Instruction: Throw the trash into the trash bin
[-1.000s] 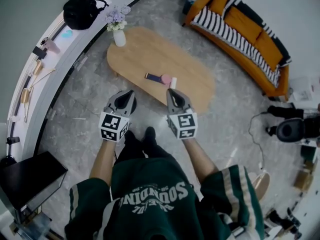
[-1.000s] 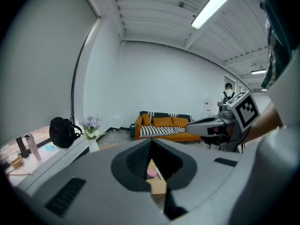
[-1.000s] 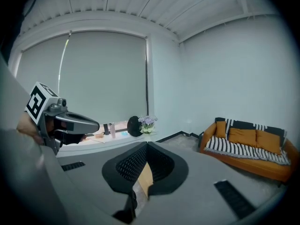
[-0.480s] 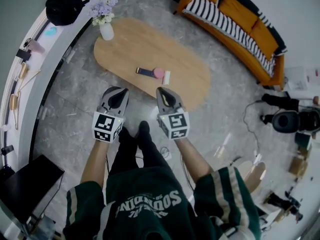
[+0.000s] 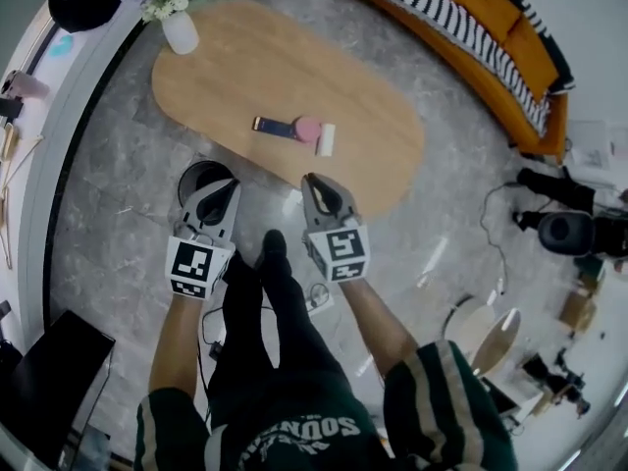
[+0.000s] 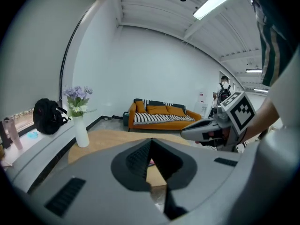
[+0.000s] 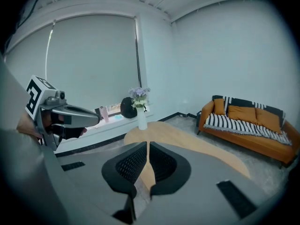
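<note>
I hold both tongs out in front of me, side by side and level with each other, above the grey stone floor [image 5: 108,224] at the near edge of the oval wooden table [image 5: 235,67]. The left gripper [image 5: 228,186] is clenched: its jaws meet at the tips and nothing sits between them. The right gripper [image 5: 312,181] is likewise clenched and empty, with only a thin slit between its pads. The two tongs are apart from each other, with my legs showing between and below them. The trash lies on the table top, well apart from both tongs: a dark blue strip [image 5: 274,126], a pink round item [image 5: 308,129] touching its end, and a small white piece [image 5: 326,139] just beside the pink item. The round black trash bin [image 5: 192,177] stands on the floor close to the table's near edge, directly under the tip of the left gripper, which covers part of its rim in the head view. A white vase of purple flowers [image 5: 181,29] stands at the table's far left end. An orange sofa [image 5: 510,77] with a striped throw stands beyond the table.
</note>
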The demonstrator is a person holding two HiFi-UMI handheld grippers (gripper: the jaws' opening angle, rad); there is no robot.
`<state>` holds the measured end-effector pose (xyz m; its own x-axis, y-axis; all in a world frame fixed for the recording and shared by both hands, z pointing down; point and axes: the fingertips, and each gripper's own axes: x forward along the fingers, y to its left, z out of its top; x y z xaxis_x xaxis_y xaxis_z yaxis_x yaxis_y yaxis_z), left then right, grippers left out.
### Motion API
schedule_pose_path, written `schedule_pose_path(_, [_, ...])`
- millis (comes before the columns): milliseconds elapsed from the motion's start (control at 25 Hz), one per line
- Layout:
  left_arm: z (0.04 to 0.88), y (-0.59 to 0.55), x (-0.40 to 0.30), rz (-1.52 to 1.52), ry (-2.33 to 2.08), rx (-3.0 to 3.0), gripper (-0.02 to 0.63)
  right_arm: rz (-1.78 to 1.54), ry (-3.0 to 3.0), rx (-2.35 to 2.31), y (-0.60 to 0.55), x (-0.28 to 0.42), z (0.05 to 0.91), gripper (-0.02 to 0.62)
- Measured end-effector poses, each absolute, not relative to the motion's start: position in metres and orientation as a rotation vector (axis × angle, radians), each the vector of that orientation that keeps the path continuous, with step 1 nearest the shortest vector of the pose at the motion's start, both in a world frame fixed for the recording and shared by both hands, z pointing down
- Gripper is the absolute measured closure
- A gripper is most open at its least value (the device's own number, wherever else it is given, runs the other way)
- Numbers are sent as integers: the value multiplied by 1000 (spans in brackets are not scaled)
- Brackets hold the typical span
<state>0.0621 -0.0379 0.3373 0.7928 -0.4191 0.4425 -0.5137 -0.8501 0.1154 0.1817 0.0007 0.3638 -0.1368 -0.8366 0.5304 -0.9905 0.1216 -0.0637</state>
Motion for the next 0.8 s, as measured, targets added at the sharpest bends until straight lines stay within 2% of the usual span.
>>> schedule_pose_path(280, [397, -31, 70, 629, -694, 2744, 604, 559, -1965, 1675, -3, 197, 440, 592])
schedule_pose_path(400, [420, -32, 71, 633, -682, 2757, 604, 519, -1962, 1621, -14, 197, 471, 535])
schedule_pose_path(600, [452, -26, 66, 621, -674, 2750, 604, 424, -1913, 1522, -28, 201, 527, 520])
schedule_pose_path(800, [479, -19, 57, 634, -733, 2708, 604, 278, -1745, 1396, -43, 235, 583, 518])
